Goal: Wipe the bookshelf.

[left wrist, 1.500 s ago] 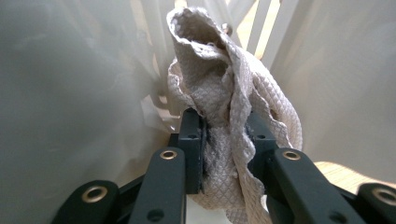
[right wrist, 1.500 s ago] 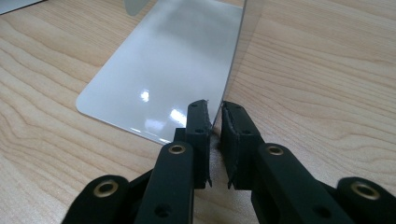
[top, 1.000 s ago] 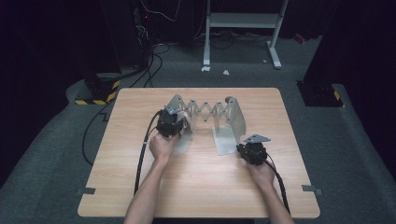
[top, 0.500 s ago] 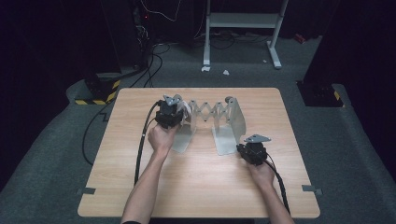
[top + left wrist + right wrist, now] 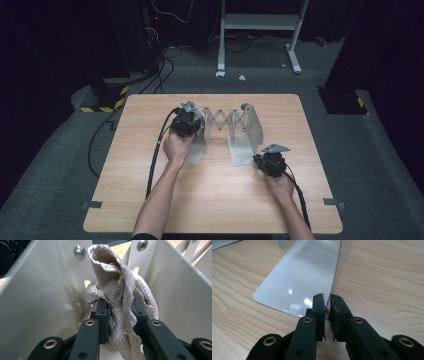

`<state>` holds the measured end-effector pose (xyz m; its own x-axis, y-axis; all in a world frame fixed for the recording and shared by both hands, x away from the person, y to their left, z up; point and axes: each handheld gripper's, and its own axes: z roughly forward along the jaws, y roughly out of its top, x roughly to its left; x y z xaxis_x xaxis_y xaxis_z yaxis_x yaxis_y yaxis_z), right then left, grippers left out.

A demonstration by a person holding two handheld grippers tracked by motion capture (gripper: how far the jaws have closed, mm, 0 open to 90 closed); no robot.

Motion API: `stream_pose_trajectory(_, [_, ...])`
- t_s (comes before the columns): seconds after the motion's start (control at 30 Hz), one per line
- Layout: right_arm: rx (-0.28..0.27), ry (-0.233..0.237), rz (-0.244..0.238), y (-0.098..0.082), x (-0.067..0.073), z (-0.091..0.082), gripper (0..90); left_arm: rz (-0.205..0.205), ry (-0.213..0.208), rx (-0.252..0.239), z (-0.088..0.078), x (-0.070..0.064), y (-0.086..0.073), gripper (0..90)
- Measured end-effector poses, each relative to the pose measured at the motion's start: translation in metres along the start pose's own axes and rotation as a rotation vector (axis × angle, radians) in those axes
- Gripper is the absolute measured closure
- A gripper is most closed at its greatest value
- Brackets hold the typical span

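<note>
text: none legible | labels: none | brands: none | numbers: none | signs: none

On my worktop [image 5: 150, 200]: one folding metal rack [image 5: 240, 127], one quilted beige cloth [image 5: 117, 297]. I hold two hand-held grippers, left hand-held gripper [image 5: 184, 122], right hand-held gripper [image 5: 269, 162].

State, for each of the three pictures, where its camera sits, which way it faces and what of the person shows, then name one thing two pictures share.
High view: above the person's side, looking forward and down on the table; both forearms, left gripper, right gripper.
Left gripper view: on that gripper, looking along black jaws clamped on a cloth between white panels.
Right gripper view: on that gripper, looking along jaws pinching the metal rack's edge.
Shared: high and right views both show the metal rack.
</note>
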<state>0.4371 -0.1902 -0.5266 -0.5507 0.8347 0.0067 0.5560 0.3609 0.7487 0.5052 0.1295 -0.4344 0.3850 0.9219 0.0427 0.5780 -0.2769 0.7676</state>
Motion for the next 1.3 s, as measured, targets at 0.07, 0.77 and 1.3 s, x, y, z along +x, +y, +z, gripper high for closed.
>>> stream_pose_trajectory(0.07, [0.0, 0.0, 0.001, 0.0, 0.0, 0.0, 82.4, 0.006, -0.004, 0.004, 0.003, -0.001, -0.002, 73.4])
stream_pose_trajectory(0.77, [0.0, -0.001, -0.002, 0.0, 0.0, 0.0, 82.3, 0.048, -0.029, 0.111, 0.037, -0.009, -0.027, 73.3])
stream_pose_trajectory(1.3, [0.0, 0.002, -0.002, 0.0, 0.0, 0.0, 82.3, 0.068, -0.051, 0.168, 0.046, -0.011, -0.042, 73.1])
